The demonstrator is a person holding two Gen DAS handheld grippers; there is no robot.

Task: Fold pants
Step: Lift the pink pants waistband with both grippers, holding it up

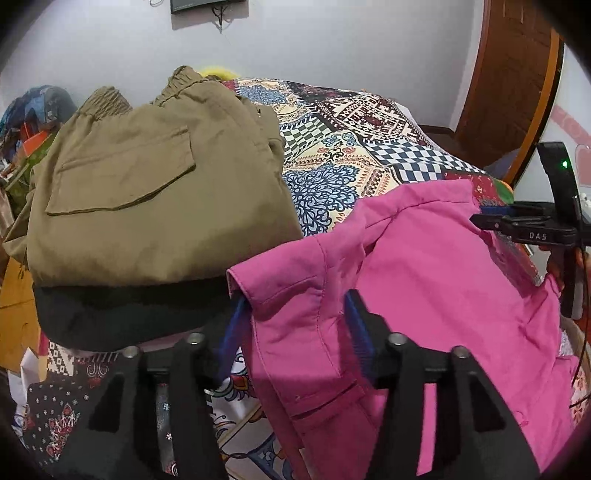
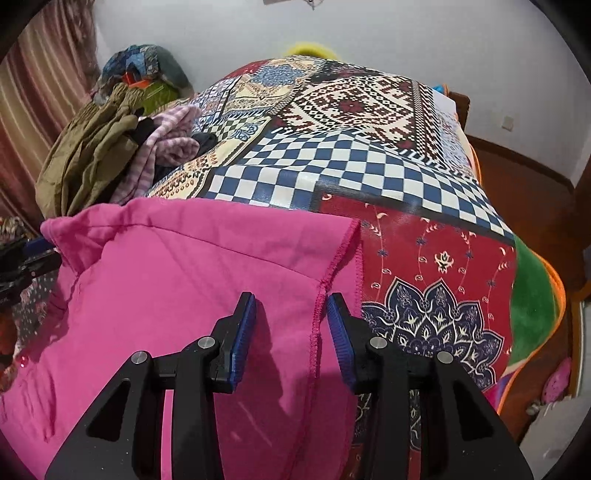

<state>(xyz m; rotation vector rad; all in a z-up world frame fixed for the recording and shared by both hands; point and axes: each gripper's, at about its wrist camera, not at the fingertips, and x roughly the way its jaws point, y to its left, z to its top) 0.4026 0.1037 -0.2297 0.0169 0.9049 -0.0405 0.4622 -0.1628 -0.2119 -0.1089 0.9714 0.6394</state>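
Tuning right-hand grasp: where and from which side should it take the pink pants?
Grip the stitched hem edge of the pink pants, coming from the near side along the cloth. That edge runs straight between the open fingers of the right gripper, a firm doubled seam, and the patterned bedspread beside it is bare.

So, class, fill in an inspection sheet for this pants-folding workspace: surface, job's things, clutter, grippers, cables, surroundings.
Surface: patchwork bedspread, colourful prints.
Job's things: pink pants spread at the near edge.
Clutter: folded olive pants on a dark garment; striped cloth beside them.
Grippers: left gripper open, straddling a pink corner; right gripper open over the stitched hem.
Cables: thin wire by the right gripper.
Surroundings: white wall, striped curtain, wooden door.
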